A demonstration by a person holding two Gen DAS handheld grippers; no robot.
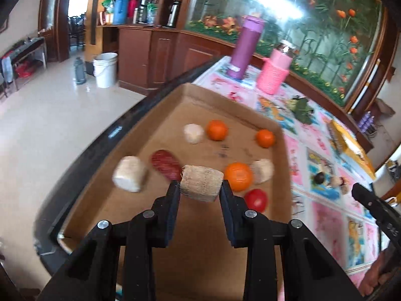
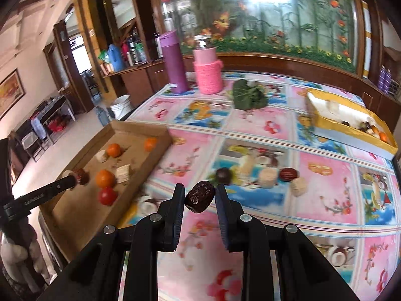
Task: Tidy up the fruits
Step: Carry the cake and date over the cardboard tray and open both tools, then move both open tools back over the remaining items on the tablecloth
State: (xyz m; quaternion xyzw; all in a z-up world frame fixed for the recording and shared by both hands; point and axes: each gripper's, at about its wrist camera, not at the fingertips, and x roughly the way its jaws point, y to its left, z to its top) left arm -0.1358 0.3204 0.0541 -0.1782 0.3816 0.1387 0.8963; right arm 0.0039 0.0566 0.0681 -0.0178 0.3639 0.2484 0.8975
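Observation:
My left gripper (image 1: 200, 188) is shut on a pale sugarcane piece (image 1: 201, 183) and holds it above the cardboard tray (image 1: 205, 263). In the tray lie oranges (image 1: 238, 176), a tomato (image 1: 256, 200), a red date (image 1: 165, 163) and other cane pieces (image 1: 129, 177). My right gripper (image 2: 199, 195) is shut on a dark wrinkled date (image 2: 199, 200) above the flowered tablecloth. Loose on the cloth lie a dark round fruit (image 2: 223, 175), cane pieces (image 2: 268, 177) and a red date (image 2: 288, 174). The left gripper's finger (image 2: 50, 188) reaches over the tray (image 2: 75, 215) in the right wrist view.
A purple flask (image 2: 173, 62), a pink knitted jar (image 2: 207, 71) and a green leafy bundle (image 2: 248, 95) stand at the table's far side. A yellow box (image 2: 351, 128) with fruit sits far right. The tray sits at the table's left edge above the floor.

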